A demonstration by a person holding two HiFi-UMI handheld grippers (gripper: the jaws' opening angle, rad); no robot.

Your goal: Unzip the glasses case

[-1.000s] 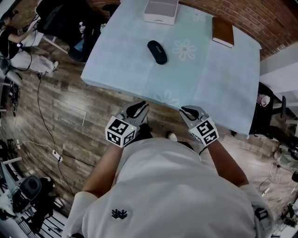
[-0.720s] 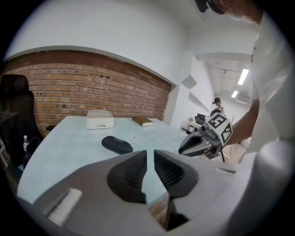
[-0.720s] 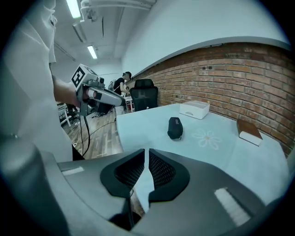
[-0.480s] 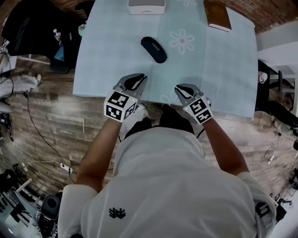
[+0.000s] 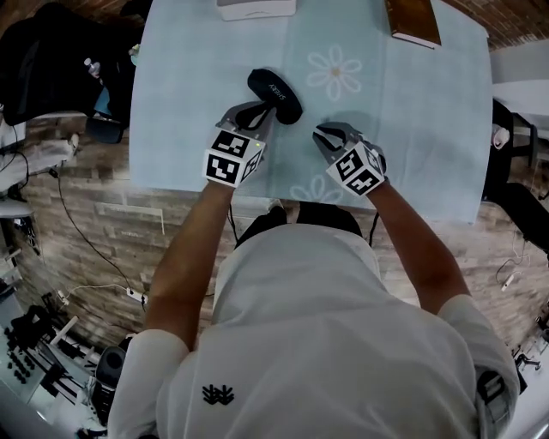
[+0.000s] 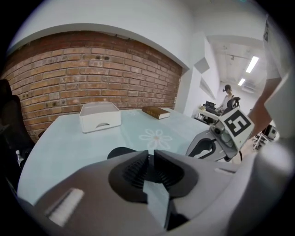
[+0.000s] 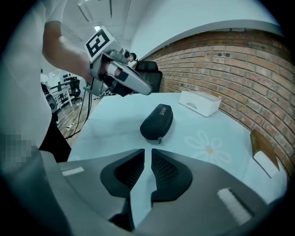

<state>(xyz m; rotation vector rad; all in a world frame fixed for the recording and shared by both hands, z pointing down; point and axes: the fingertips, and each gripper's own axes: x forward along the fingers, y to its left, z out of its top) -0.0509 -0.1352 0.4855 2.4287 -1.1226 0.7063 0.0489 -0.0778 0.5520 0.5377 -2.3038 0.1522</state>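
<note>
Glasses case: black and oblong, the glasses case (image 5: 274, 94) lies on the table (image 5: 412, 129) around the middle, a little towards the left edge and set at a slant.
Case detail: lid down, and there's a small zip pull (image 7: 160, 139) at the end facing the right gripper.
Left gripper: the left gripper (image 5: 260, 111) is right at the case's near end; in its own view the case (image 6: 120, 152) peeks out just beyond the jaw tips.
Left jaws: pressed together with only a hairline slit and nothing between them. No view shows whether the tips touch the case.
Right gripper: the right gripper (image 5: 322, 133) is over the cloth, to the right of the case and nearer the front edge, clear of it.
Right jaws: closed as well, a thin slit and nothing held; the case (image 7: 157, 122) sits ahead of them in plain sight.
Pair: both grippers are side by side near the front edge, angled in towards the case.
Cloth: pale blue, with a daisy print (image 5: 333, 73) just right of the case.
White box: the white box (image 5: 256, 9) is at the far edge, beyond the case.
Book: a brown book (image 5: 412, 21) lies by the far right corner, well apart from everything else.
</note>
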